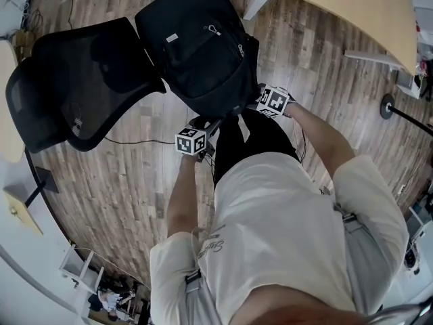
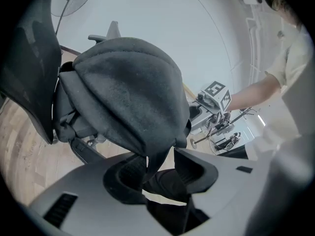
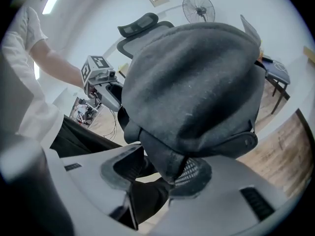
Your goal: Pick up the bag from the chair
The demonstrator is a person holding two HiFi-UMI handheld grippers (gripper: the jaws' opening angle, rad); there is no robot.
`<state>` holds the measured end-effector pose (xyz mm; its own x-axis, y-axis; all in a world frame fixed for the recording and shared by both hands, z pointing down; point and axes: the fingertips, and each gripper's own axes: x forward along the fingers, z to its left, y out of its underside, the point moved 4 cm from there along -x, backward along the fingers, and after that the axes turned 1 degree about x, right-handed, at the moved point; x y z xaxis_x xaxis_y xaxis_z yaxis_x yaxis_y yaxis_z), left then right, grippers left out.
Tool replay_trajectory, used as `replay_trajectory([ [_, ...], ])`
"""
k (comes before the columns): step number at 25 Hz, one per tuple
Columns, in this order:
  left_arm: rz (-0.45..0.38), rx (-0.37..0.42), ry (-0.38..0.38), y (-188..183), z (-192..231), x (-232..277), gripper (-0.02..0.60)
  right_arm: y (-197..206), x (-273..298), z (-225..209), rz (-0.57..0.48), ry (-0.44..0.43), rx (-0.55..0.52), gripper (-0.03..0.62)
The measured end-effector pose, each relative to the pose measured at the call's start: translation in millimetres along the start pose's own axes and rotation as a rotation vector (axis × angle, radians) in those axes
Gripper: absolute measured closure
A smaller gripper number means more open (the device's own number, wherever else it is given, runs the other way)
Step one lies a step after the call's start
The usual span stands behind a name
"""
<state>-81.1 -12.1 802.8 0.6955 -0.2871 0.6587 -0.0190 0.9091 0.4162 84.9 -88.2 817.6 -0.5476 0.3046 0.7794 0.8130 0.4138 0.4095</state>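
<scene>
A black backpack [image 1: 196, 46] lies on the seat of a black office chair, whose mesh backrest [image 1: 67, 87] leans off to the left. Both grippers are at the bag's near edge. My left gripper [image 1: 205, 123] stands open, and a thin strap [image 2: 153, 163] of the bag [image 2: 128, 92] hangs loose between its jaws [image 2: 160, 173]. My right gripper [image 1: 254, 104] is open wide too. A thick padded strap [image 3: 165, 161] of the bag [image 3: 197, 87] sits between its jaws [image 3: 157, 173], resting against the right pad [image 3: 194, 173]. Each gripper view shows the other gripper beyond the bag.
A light wooden tabletop [image 1: 352, 12] fills the upper right on white legs. A round stand base [image 1: 387, 105] and its pole lie on the wood floor at the right, and a cable [image 1: 135, 141] runs under the chair. A standing fan [image 3: 198, 6] is behind the chair.
</scene>
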Motion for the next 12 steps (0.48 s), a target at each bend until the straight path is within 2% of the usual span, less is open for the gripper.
replay_trajectory([
  [8, -0.097, 0.064, 0.102, -33.3, -16.0, -40.5, 0.414, -45.0, -49.2, 16.1, -0.11, 0.001, 0.025, 0.451],
  [12, -0.177, 0.055, 0.139, -57.1, -12.3, -58.5, 0.444, -73.6, -65.7, 14.6, -0.134, 0.019, 0.009, 0.452],
])
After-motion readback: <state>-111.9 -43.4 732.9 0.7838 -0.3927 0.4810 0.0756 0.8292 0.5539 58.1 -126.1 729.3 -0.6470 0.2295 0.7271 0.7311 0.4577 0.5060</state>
